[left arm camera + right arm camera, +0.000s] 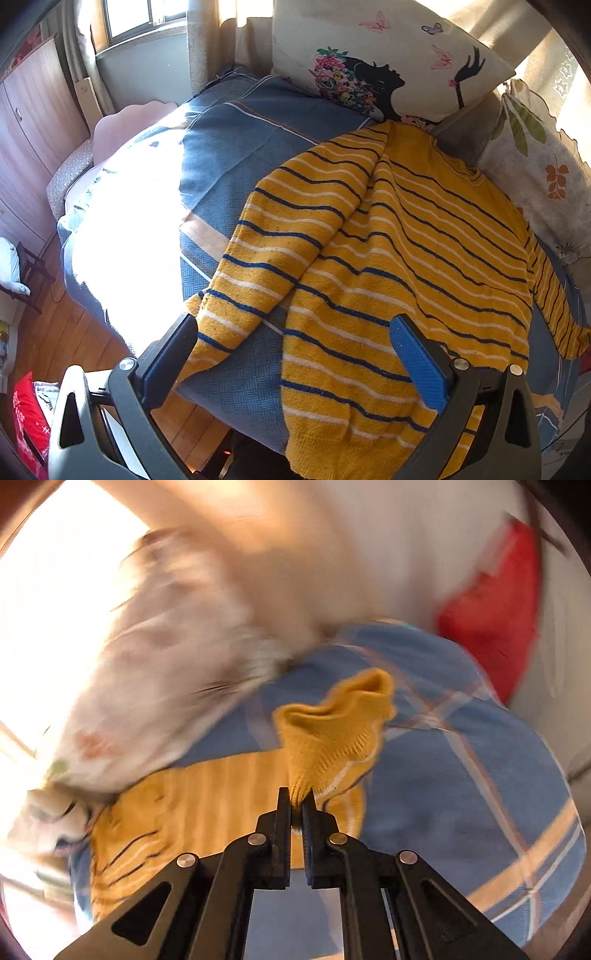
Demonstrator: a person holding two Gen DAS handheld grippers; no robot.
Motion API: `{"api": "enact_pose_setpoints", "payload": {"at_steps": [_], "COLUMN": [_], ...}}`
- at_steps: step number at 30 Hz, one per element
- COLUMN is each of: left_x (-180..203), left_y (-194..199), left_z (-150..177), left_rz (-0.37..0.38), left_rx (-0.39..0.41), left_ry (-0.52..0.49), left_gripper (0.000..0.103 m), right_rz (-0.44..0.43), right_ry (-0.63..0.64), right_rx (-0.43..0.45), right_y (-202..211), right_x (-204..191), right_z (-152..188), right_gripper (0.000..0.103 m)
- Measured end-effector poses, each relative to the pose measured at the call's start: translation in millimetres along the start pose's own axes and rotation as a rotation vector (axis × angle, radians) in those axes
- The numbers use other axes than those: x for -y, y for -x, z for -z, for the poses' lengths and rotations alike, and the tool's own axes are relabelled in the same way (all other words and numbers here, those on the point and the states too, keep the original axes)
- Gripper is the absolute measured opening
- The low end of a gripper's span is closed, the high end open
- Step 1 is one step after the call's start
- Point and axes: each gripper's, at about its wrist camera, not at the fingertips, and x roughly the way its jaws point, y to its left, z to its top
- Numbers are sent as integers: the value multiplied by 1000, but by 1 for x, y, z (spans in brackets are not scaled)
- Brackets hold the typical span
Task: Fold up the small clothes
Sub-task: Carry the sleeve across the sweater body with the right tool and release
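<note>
A yellow sweater [399,258] with navy and white stripes lies spread on a blue bedspread [229,170], one sleeve [258,258] angled to the lower left. My left gripper [295,354] is open and empty above the sweater's hem, its blue pads [417,365] wide apart. In the blurred right wrist view my right gripper [296,797] is shut on a yellow ribbed cuff [336,723] of the sweater and holds it lifted above the sweater's body [207,797].
A white pillow with a woman's silhouette [373,59] and a leaf-print pillow [532,173] stand at the bed's far side. The bed edge drops to a wooden floor [74,332] at left. A red cloth [495,620] lies beyond the bed.
</note>
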Motion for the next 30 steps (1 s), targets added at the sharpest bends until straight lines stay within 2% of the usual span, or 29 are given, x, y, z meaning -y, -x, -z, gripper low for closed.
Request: {"api": "enact_pose_setpoints", "payload": {"at_steps": [3, 7, 11, 13, 18, 21, 22, 23, 24, 28, 30], "left_x": [-19, -48, -83, -100, -144, -164, -170, -175, -179, -192, -197], "left_y": [-5, -14, -24, -29, -41, -47, -49, -51, -53, -62, -64], "left_z": [-10, -22, -28, -30, -33, -36, -37, -39, -41, -50, -53], "left_rz": [13, 23, 21, 10, -5, -16, -19, -20, -21, -21, -17], "left_rx": [3, -1, -11, -18, -44, -46, -46, -48, -50, -57, -58], "left_ry": [25, 62, 91, 102, 143, 160, 165, 171, 176, 191, 199], "left_gripper": [103, 103, 103, 103, 103, 103, 103, 103, 103, 103, 103], "right_rz": [-125, -254, -287, -261, -159, -104, -96, -95, -102, -170, -237], "right_ry": [157, 302, 411, 463, 617, 689, 703, 723, 738, 765, 753], "right_rx": [-54, -174, -280, -322, -405, -414, -409, -405, -401, -423, -463], "right_y": [-11, -51, -104, -133, -196, -212, -214, -215, -214, -195, -176], "right_x": [-98, -215, -304, -339, -390, -406, -412, -417, -422, -440, -441], "right_z": [14, 54, 106, 135, 196, 221, 227, 233, 237, 252, 268], "right_gripper": [6, 6, 6, 6, 6, 13, 20, 31, 35, 35, 35]}}
